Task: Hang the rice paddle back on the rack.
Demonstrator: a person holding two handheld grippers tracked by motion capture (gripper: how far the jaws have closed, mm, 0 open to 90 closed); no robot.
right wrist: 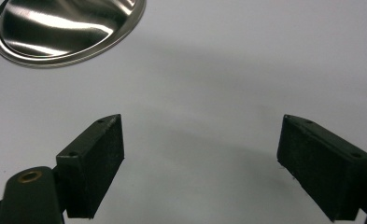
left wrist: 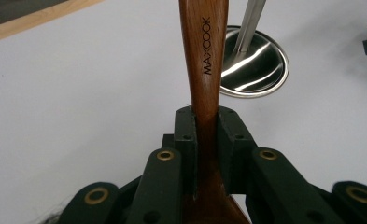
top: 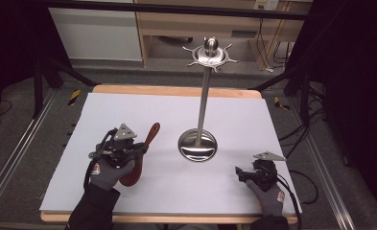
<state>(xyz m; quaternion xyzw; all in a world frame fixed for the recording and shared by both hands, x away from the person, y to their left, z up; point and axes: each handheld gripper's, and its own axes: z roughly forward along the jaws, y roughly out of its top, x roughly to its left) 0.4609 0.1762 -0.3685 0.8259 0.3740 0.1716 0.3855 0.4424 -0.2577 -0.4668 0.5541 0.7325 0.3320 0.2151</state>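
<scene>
The left gripper (left wrist: 204, 126) has its jaws clamped on the neck of a wooden spoon (top: 143, 155), close above the bowl, so the handle points away toward one o'clock, at the steel hanging stand (top: 203, 103). That grip leaves the handle's far end free, I reckon for a hook on the stand's crown (top: 210, 52). The spoon sits at eight o'clock on the worktop (top: 128, 110). The stand's dished base (right wrist: 64, 28) holds nothing. The right gripper (right wrist: 202, 161) rests at four o'clock, jaws wide apart and empty.
</scene>
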